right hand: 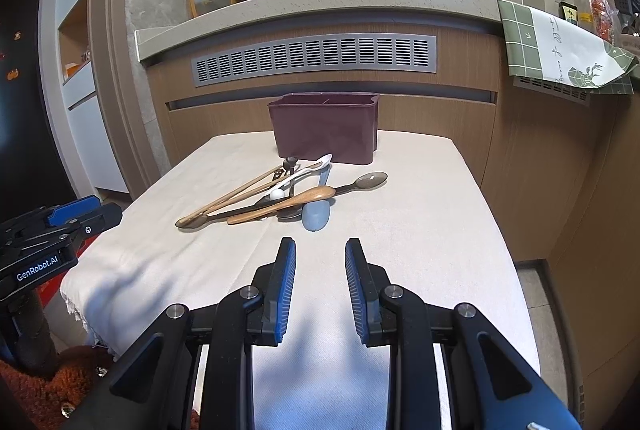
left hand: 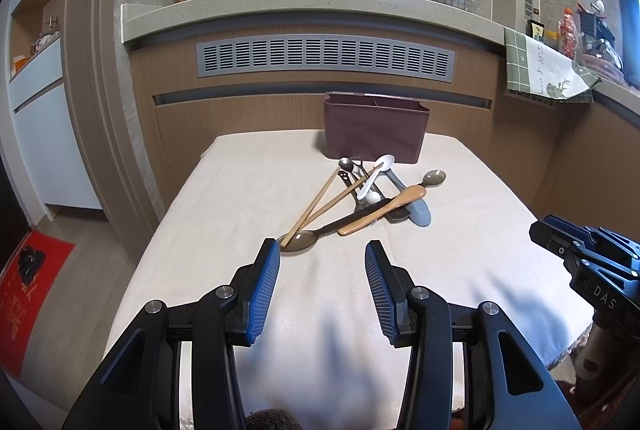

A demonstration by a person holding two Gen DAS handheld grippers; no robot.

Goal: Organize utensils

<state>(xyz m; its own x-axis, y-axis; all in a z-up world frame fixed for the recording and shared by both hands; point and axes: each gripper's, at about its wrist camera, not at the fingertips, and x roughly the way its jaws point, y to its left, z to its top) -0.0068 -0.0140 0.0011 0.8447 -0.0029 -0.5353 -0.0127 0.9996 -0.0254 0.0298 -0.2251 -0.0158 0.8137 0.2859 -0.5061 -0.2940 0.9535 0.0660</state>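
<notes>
Kitchen counter and a vent panel back a cream-clothed table [left hand: 224,198]. Near its far edge stands a maroon utensil holder [left hand: 374,128], with a tangled pile of spoons and chopsticks [left hand: 360,194] just before it. Left gripper [left hand: 322,250] and right gripper [right hand: 320,246] hover nearer, jaws apart, empty.

My left gripper [left hand: 322,250] and right gripper [right hand: 320,246]: black frames, ribbed blue pads, silver screws, white lettering.
</notes>
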